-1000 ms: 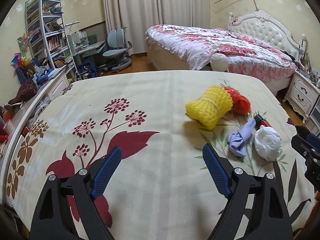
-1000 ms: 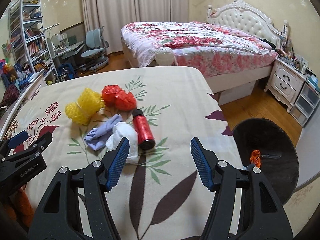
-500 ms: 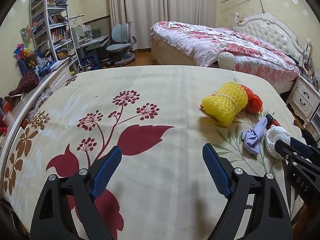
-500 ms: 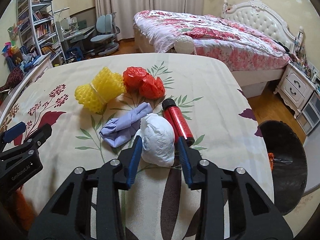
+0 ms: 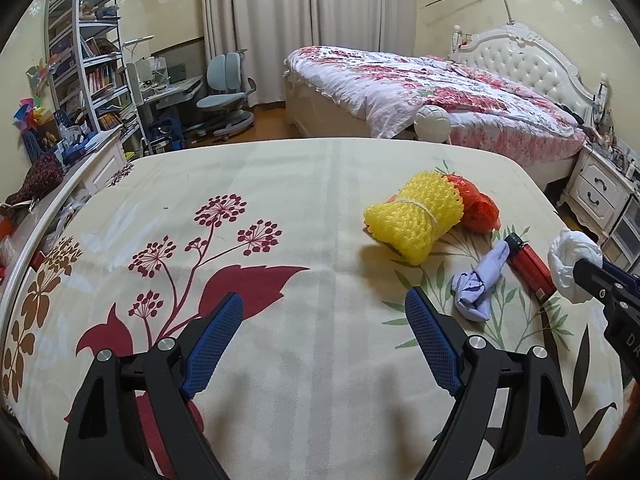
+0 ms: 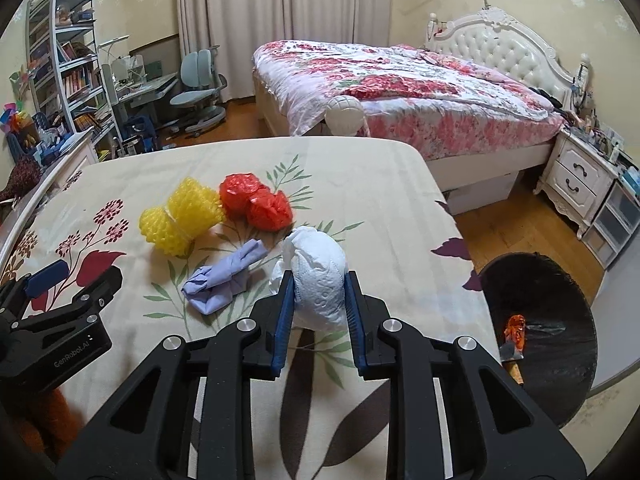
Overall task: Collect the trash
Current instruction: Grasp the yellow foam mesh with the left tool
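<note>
Right gripper (image 6: 318, 300): fingers (image 6: 285, 312) closed onto a white tissue wad (image 6: 318, 276), one blue pad pressed on each side; the wad bulges above and ahead of the pads. From the left wrist view the wad (image 5: 574, 258) sits at the tip of the right gripper (image 5: 592, 276), which enters from the right edge; whether the wad is clear of the cloth underneath cannot be told. Left gripper (image 5: 324, 332): fingers (image 5: 214, 338) spread wide, nothing between them, poised over the red flower print on the table (image 5: 280, 184), well apart from the trash. The table is covered by a cream floral cloth. Remaining items on the table, right wrist view: yellow foam net (image 6: 180, 216) bound at its middle, touching a red crumpled bag (image 6: 256, 202) on its right; a lilac glove (image 6: 226, 278), crumpled, just left of the held wad. In the left wrist view a red can (image 5: 528, 264) with a black cap lies on its side between the glove (image 5: 478, 284) and the wad, its capped end touching the glove; in the right wrist view the can is hidden behind the wad. A black bin (image 6: 540, 320) stands on the floor just beside the table's right edge, holding an orange scrap (image 6: 514, 332) and some clear film. Background: a bed (image 6: 400, 88) with a floral quilt, a nightstand (image 6: 576, 184), a desk chair (image 6: 196, 80), a bookshelf (image 6: 68, 64).
</note>
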The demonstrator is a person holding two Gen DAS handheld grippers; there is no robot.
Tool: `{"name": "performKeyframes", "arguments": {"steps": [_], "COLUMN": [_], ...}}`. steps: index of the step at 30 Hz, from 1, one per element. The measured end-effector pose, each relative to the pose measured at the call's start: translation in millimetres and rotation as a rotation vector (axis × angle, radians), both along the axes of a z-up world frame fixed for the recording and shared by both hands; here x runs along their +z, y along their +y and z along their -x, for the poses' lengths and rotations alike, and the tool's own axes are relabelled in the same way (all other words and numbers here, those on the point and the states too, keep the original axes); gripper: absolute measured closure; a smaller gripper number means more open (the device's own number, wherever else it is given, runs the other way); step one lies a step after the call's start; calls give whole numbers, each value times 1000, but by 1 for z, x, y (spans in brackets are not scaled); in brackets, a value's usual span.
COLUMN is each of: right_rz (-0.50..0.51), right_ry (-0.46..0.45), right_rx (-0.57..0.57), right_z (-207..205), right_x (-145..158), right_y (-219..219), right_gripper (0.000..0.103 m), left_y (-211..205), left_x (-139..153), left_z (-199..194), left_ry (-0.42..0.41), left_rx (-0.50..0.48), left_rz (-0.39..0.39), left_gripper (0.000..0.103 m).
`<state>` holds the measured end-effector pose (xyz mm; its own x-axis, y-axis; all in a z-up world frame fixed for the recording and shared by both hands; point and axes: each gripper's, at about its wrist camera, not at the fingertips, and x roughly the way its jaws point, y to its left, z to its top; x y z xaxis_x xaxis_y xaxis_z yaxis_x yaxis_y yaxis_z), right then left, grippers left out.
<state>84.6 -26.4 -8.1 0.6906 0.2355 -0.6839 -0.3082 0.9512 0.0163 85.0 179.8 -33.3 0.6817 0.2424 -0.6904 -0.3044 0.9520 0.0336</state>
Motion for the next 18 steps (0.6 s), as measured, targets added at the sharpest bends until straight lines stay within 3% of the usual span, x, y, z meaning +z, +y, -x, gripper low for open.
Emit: {"name": "performKeyframes", "arguments": {"steps": [9,18], "right_rz": [13,13], "right_ry": [26,58], "right_rx": [-105,-111], "right_z": [-27,-43], "right_x": [-12,-27], "right_y": [-43,-51], "right_gripper": [79,79], "left_y": [-20,-29], "left_x": [-1,-6], "left_z": [-27,-56], "left_ry": [2,15], "left_rx": [-53,-82], "left_rz": [-28,-28], "left_gripper": [20,20]}}
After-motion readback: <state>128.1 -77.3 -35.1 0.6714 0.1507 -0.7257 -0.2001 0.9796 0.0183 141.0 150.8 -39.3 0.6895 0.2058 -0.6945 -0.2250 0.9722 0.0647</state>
